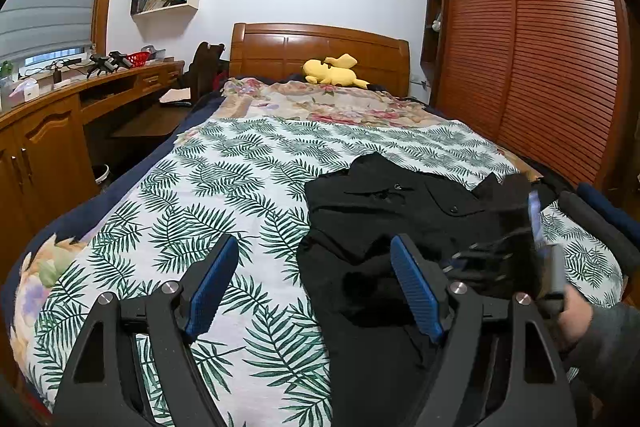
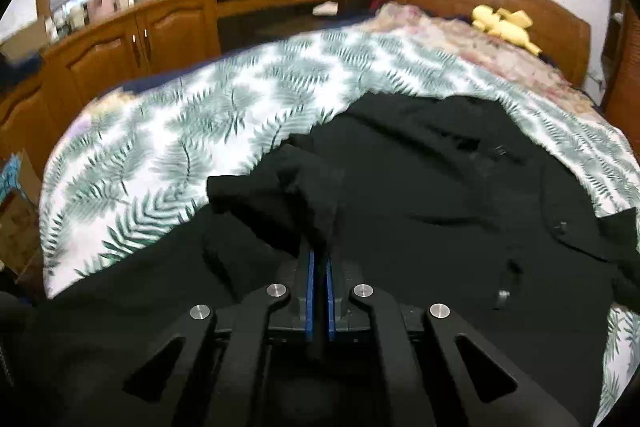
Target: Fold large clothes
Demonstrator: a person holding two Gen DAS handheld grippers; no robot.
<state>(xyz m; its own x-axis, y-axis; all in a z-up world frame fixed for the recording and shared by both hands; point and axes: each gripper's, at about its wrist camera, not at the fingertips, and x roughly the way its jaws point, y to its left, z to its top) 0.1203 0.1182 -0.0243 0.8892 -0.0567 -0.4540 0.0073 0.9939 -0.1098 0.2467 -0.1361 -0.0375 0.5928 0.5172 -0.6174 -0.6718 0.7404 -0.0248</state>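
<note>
Right tongs [image 2: 319,267] are pinched tight on a raised fold of the crumpled black button-front garment [image 1: 384,211] on the leaf-print bed cover [image 1: 224,179], while the left tongs [image 1: 316,279] gape wide, garment lying just to their right.

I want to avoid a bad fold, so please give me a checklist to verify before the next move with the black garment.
1. Right gripper shut on fabric of the black garment: ok.
2. Left gripper open and free to take a second hold: ok.
3. Garment lies flat: not ok, it is bunched and creased near the right gripper.
4. Free space on the leaf-pattern bedspread beside the garment: ok.
5. Which part of the garment the right gripper holds: cannot tell.
6. Yellow plush toy far from the working area, by the headboard: ok.
</note>
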